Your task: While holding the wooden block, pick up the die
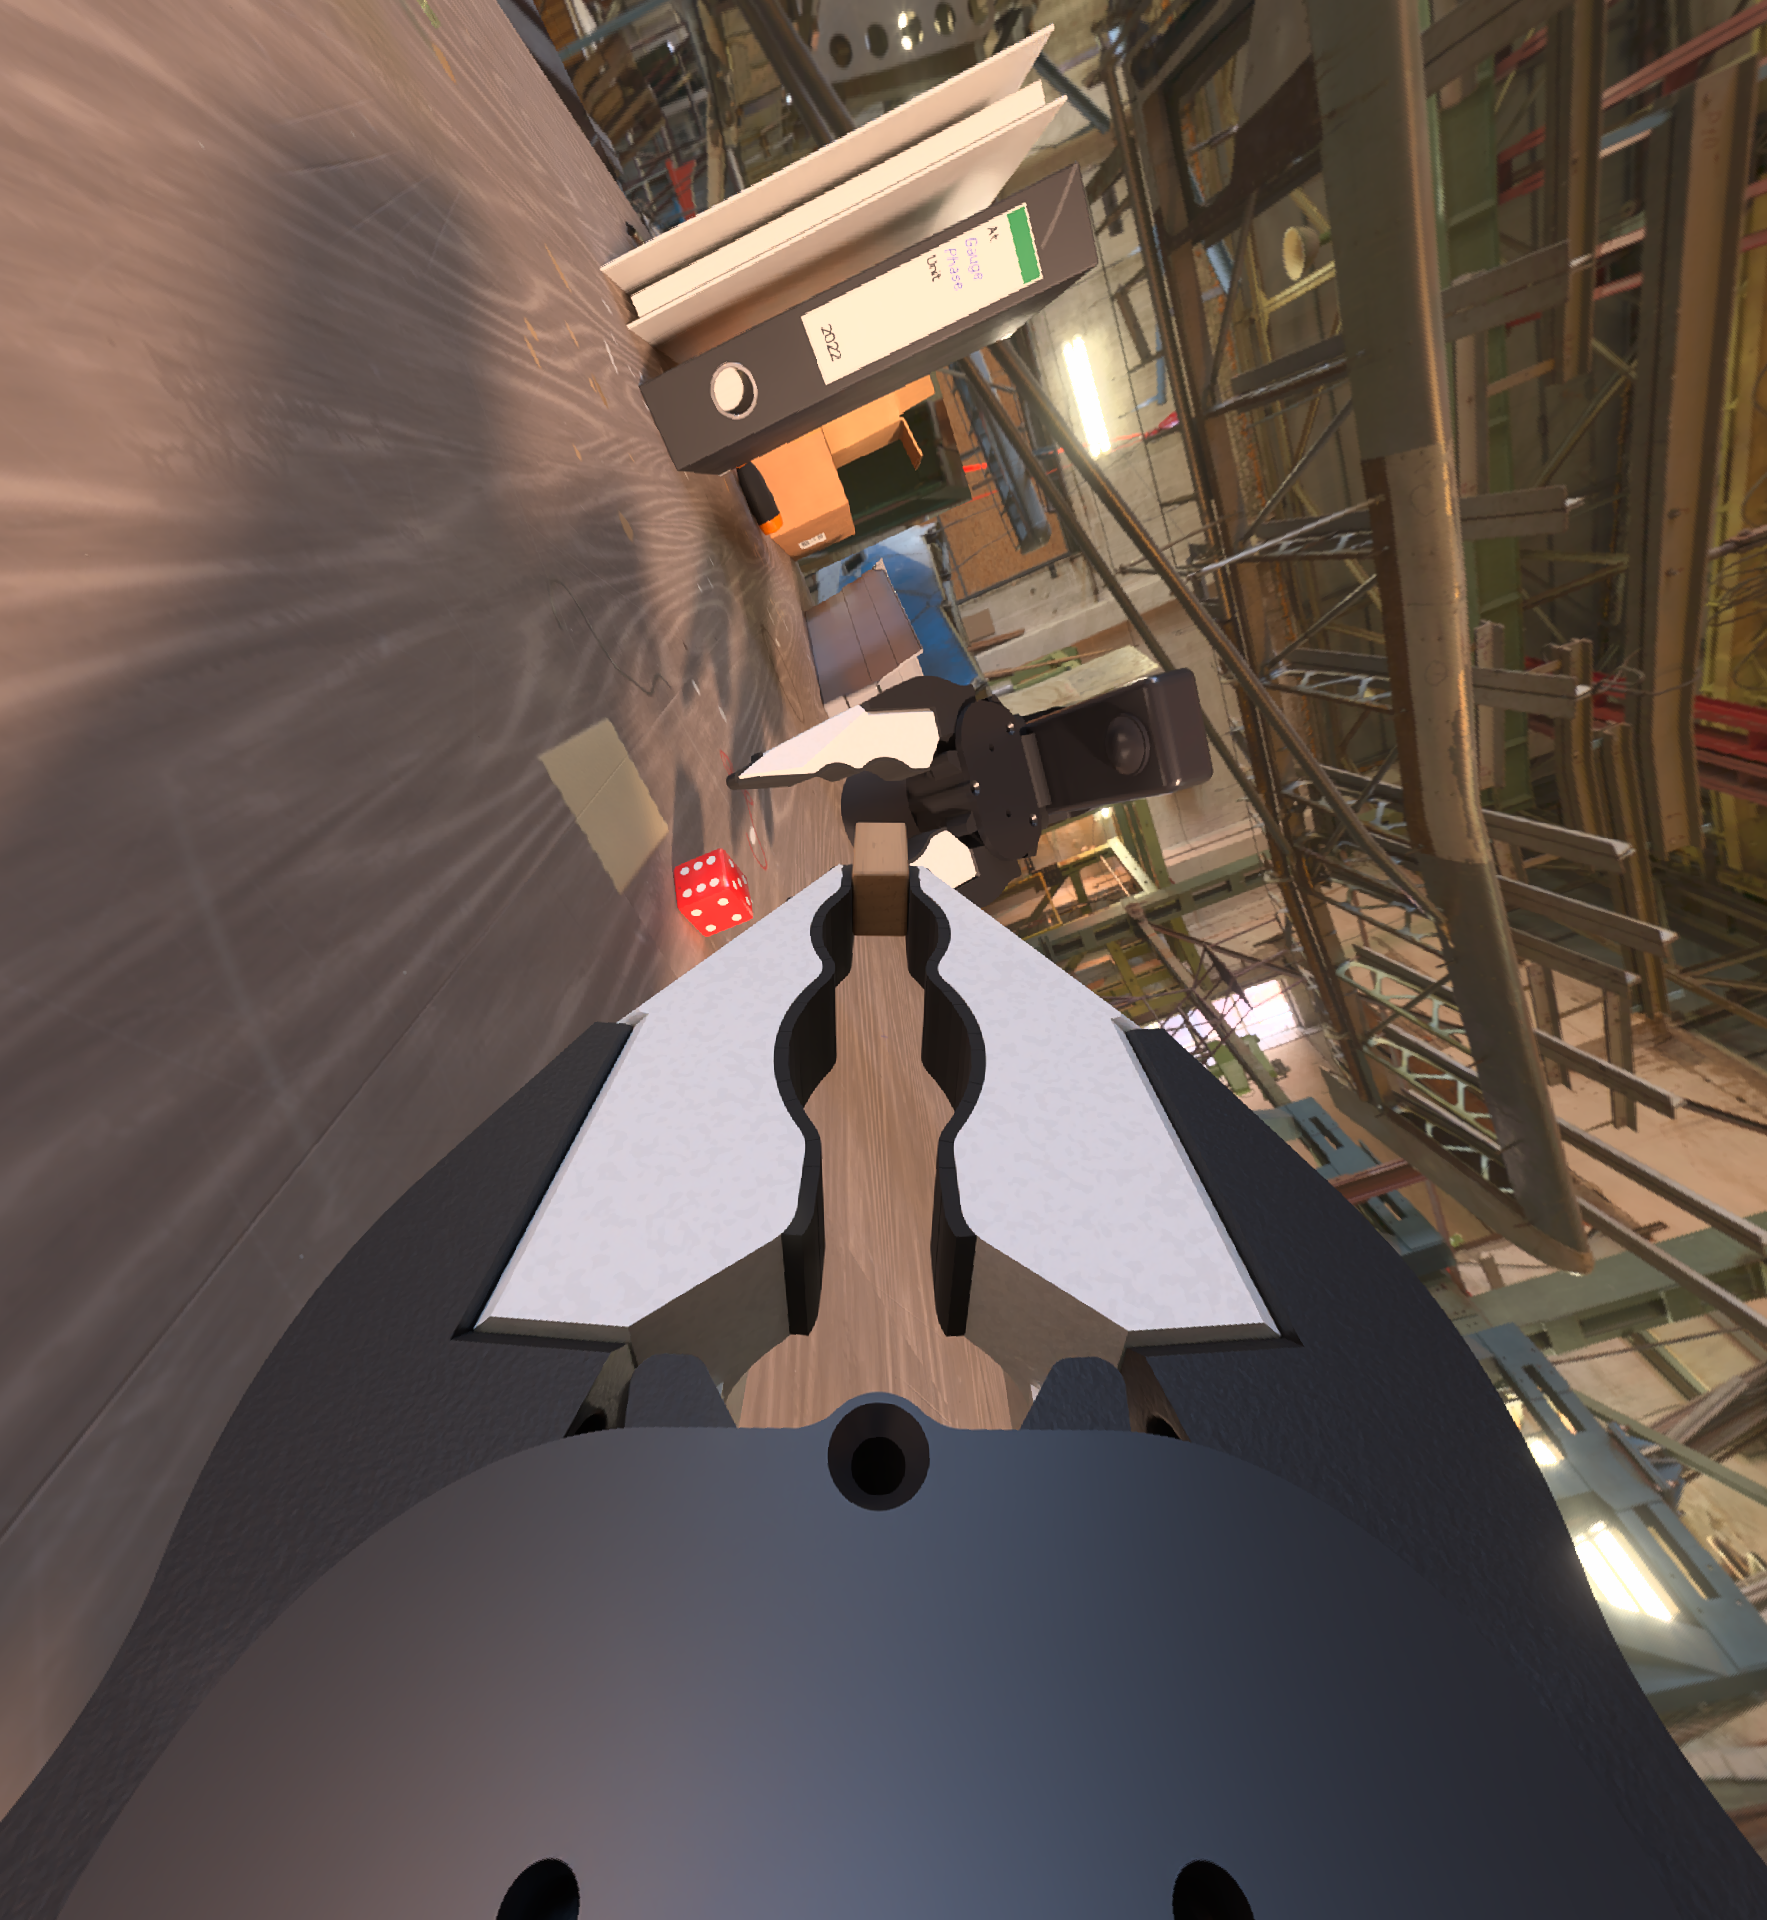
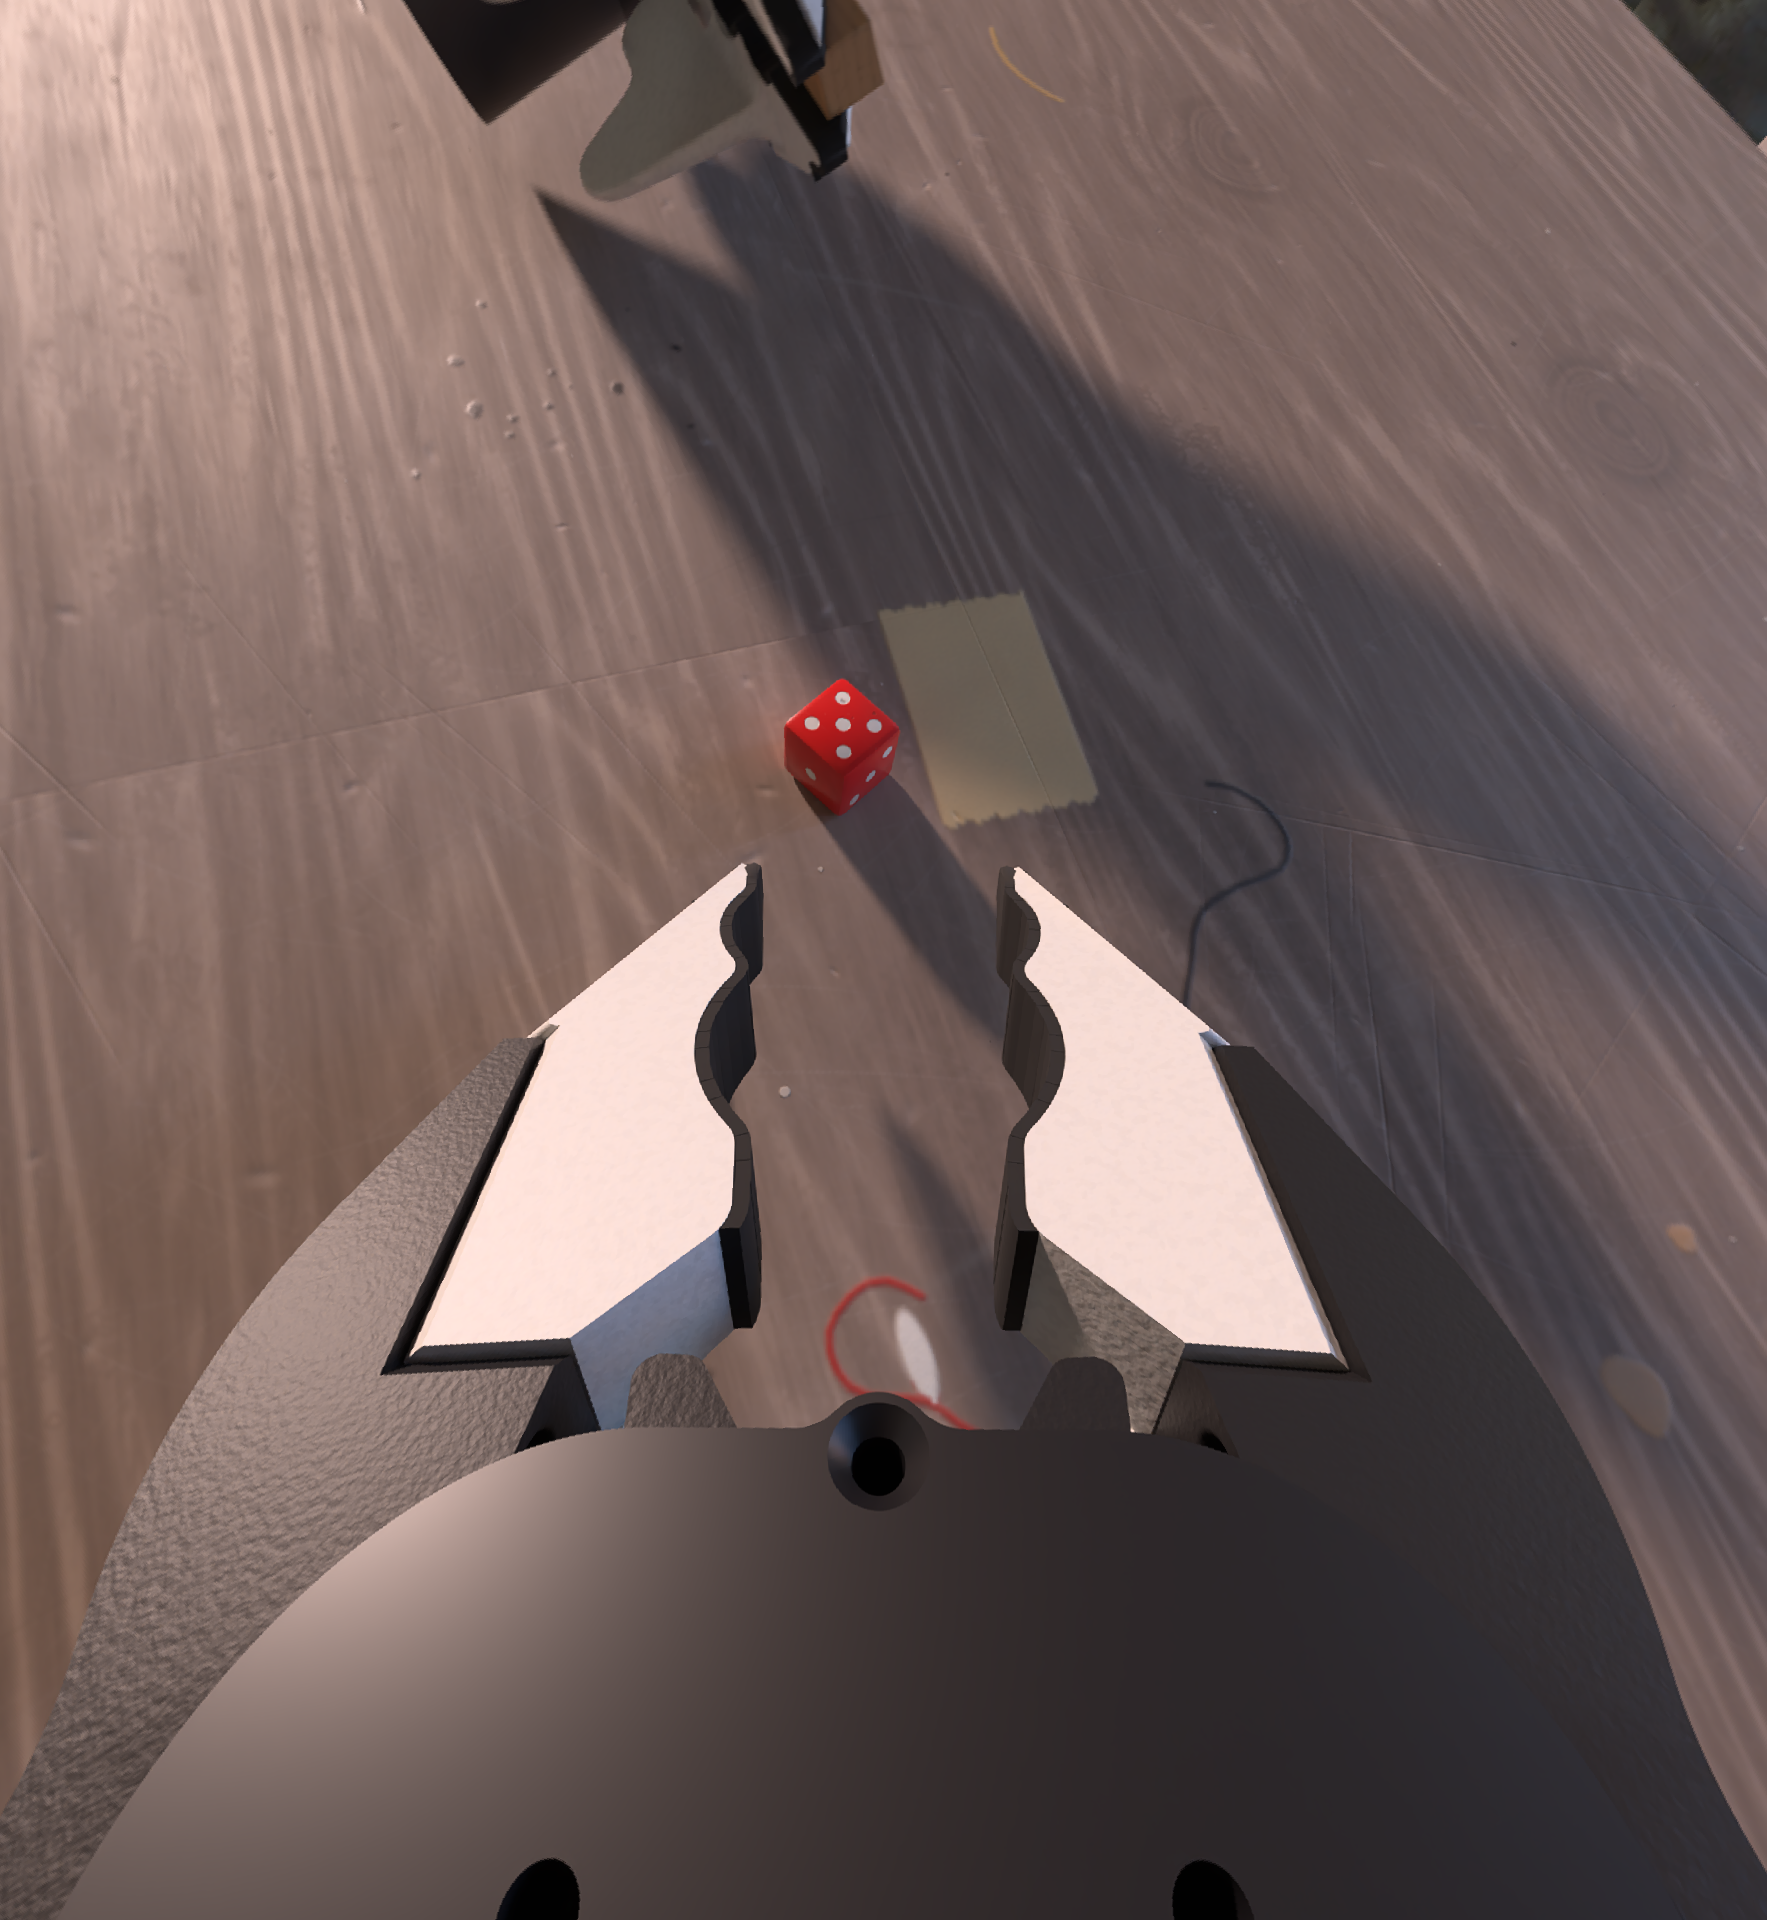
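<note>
My left gripper [image 1: 881,883] is shut on a small wooden block [image 1: 880,881], pinched at its fingertips and held above the table. The red die [image 1: 712,891] with white dots lies on the table just left of those tips. In the right wrist view the die [image 2: 840,744] sits a short way ahead of my right gripper [image 2: 879,878], slightly left of its centre line. The right gripper is open and empty, above the table. The left gripper with the block [image 2: 851,60] shows at the top edge of that view. The right gripper [image 1: 837,753] also shows beyond the block in the left wrist view.
A beige piece of tape [image 2: 985,711] is stuck to the wooden table [image 2: 339,623] right beside the die. A dark binder [image 1: 858,332] with white folders, an orange box [image 1: 817,478] and a blue item stand along the far table edge.
</note>
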Robot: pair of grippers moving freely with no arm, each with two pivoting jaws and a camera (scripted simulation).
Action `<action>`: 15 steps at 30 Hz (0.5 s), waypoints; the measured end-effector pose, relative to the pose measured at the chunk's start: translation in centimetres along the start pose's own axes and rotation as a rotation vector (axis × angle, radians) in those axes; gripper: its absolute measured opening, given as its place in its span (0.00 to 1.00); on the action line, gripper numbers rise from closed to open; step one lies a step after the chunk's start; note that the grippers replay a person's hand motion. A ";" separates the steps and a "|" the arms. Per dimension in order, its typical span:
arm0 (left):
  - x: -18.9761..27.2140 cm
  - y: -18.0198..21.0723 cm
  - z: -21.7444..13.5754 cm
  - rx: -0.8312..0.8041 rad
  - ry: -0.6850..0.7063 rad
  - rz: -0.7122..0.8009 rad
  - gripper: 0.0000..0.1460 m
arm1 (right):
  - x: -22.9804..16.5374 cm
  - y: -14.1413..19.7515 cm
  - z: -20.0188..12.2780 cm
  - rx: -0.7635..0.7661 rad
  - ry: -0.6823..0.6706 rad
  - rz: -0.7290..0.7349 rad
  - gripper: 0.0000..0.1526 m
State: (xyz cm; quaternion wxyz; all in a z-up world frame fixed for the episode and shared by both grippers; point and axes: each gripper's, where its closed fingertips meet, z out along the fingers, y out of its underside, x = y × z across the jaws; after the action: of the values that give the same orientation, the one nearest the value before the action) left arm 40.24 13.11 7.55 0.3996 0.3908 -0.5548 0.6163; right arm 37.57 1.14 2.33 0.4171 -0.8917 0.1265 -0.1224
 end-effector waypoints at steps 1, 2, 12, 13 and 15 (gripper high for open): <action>0.0 0.0 0.0 -0.002 0.000 0.003 0.06 | 0.0 -0.1 0.0 0.006 -0.004 0.016 0.30; 0.0 0.1 0.0 -0.004 0.000 0.005 0.06 | 0.1 -0.2 0.1 0.010 -0.004 0.032 0.29; 0.1 0.2 0.1 -0.011 -0.003 0.029 0.06 | 1.5 -1.1 -1.3 -0.004 0.110 0.216 0.18; 0.1 0.2 0.1 -0.011 -0.002 0.027 0.06 | 1.6 -1.3 -1.4 0.005 0.159 0.226 0.17; 0.1 0.1 0.1 -0.009 0.000 0.023 0.06 | 2.1 -1.7 -1.8 0.027 0.301 0.236 0.10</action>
State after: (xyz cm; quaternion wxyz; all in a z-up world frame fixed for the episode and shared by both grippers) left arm 40.06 13.02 7.62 0.3943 0.3826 -0.5619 0.6184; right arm 39.16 0.23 4.98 0.4168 -0.8366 0.2896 -0.2063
